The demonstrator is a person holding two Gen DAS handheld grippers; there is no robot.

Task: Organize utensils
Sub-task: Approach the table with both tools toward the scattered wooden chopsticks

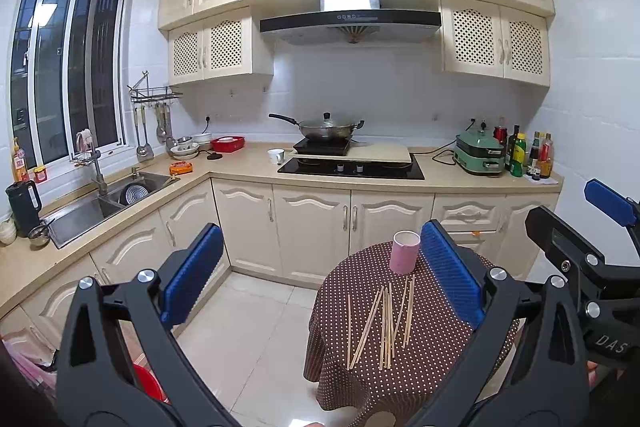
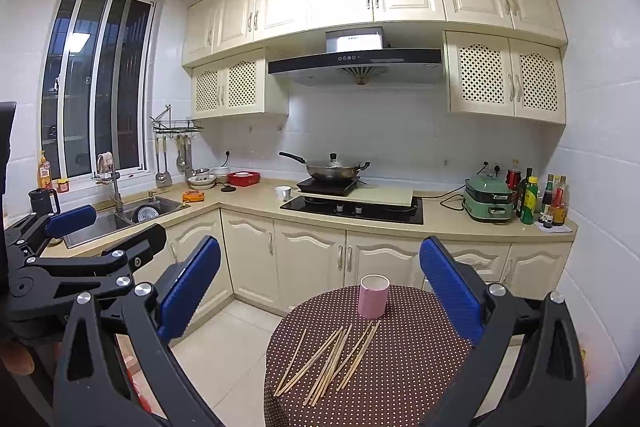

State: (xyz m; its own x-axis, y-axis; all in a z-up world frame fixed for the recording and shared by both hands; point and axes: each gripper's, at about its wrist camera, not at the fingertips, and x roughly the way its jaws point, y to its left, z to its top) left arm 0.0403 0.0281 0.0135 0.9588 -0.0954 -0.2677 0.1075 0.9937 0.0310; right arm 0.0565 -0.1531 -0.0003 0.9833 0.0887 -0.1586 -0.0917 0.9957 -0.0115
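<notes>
Several wooden chopsticks (image 1: 384,323) lie loose on a small round table with a brown polka-dot cloth (image 1: 420,367). A pink cup (image 1: 405,251) stands upright at the table's far edge. They also show in the right wrist view: chopsticks (image 2: 332,359), cup (image 2: 374,295), cloth (image 2: 400,387). My left gripper (image 1: 322,275) is open and empty, held above and short of the table. My right gripper (image 2: 320,287) is open and empty, also above the table; it shows at the right edge of the left wrist view (image 1: 592,227).
An L-shaped kitchen counter (image 1: 240,163) runs behind, with a sink (image 1: 108,199) at left, a stove with a wok (image 1: 328,131), a green appliance (image 1: 480,155) and bottles (image 1: 532,151) at right. Tiled floor (image 1: 248,327) lies left of the table. A red bucket (image 1: 148,383) sits low left.
</notes>
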